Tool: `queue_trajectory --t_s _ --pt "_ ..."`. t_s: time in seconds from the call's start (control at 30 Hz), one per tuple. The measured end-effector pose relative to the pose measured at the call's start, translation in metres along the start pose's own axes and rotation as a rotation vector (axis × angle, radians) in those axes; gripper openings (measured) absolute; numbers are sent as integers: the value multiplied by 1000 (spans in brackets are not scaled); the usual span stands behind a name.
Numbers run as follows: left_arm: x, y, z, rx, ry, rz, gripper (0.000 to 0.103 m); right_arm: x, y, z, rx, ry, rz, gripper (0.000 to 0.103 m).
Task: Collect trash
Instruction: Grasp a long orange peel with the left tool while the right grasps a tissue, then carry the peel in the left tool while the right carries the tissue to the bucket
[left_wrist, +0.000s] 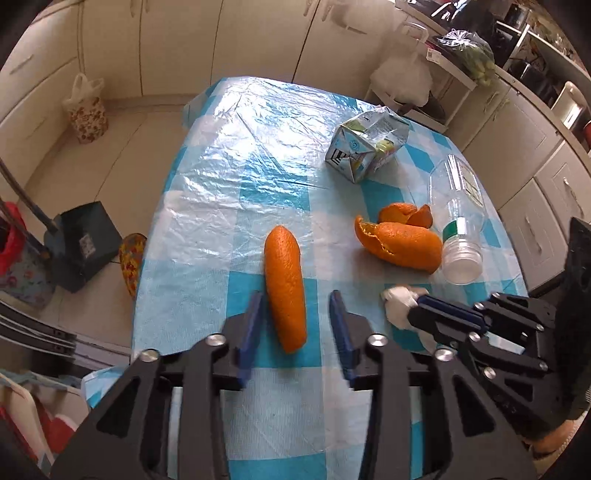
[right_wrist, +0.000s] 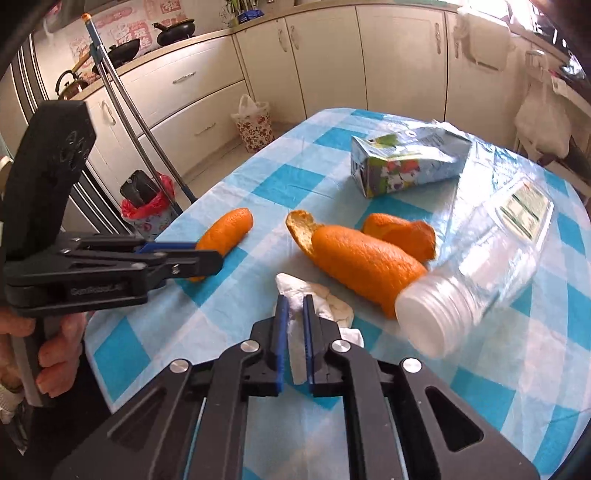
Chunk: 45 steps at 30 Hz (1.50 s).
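While open, left tool (left_wrist: 297, 301) straddles peel (left_wrist: 285, 288)

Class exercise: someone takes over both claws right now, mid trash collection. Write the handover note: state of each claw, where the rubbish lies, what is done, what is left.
Left claw: open, straddling the long orange peel, pads not pressing on it.
Right claw: shut on the crumpled white tissue, which lies on the table.
Also on the table: curled orange peels, a clear plastic bottle on its side beside them, and a flattened carton further back.
Done: tissue gripped. No collecting container shows on the table.
Left: close on the long peel, carry both off, then fetch peels, bottle and carton.
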<state>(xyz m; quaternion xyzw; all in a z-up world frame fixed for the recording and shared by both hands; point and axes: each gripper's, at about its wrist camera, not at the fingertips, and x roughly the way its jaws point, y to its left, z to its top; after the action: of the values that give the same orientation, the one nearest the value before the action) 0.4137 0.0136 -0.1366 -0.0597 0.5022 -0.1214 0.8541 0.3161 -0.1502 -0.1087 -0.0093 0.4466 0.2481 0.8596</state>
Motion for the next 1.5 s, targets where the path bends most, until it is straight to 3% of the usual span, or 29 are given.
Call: queue_trajectory --t_s 0.03,0.1,0.13,0.17,0.23,0.53,0.6,0.67,0.77,0.83,0.87,1.0,1.03,1.5 --pt "1 -3 1 6 -16 49 64 -3 -1 -2 9 1 10 7" --pt "5 -7 3 10 -37 81 63 -13 -1 -8 21 -3 25 6" --pt "5 -8 4 15 -40 90 53 -20 -1 -12 27 -10 30 6" --pt "5 -9 4 20 -42 99 34 -26 0 -15 34 -18 34 6" --pt "2 -7 3 0 -26 62 19 -38 0 -21 59 -38 40 6" --pt "-45 -17 -32 -27 -72 18 15 -67 -8 -45 171 -89 56 6" --pt "-53 -17 -42 -40 -75 8 15 -62 -9 -45 183 -83 63 15" --pt "-59 -18 -54 -48 -75 5 16 -54 -5 -44 171 -75 49 56" --pt "-68 -20 -70 -47 -75 2 16 -40 9 -42 109 -55 29 57" --pt "-76 -22 -78 -53 -82 -2 16 -31 15 -40 70 -42 0 50" --pt "-80 -22 -83 -60 -87 -7 16 -26 17 -40 54 -28 -10 32" --pt "-94 -26 -99 -82 -109 -19 16 -32 14 -46 71 -30 2 16" --pt "-97 -27 -103 -82 -111 -22 16 -40 14 -48 72 -43 2 6" --pt "-151 -48 -136 -20 -198 -31 16 -134 21 -101 179 -218 69 6"
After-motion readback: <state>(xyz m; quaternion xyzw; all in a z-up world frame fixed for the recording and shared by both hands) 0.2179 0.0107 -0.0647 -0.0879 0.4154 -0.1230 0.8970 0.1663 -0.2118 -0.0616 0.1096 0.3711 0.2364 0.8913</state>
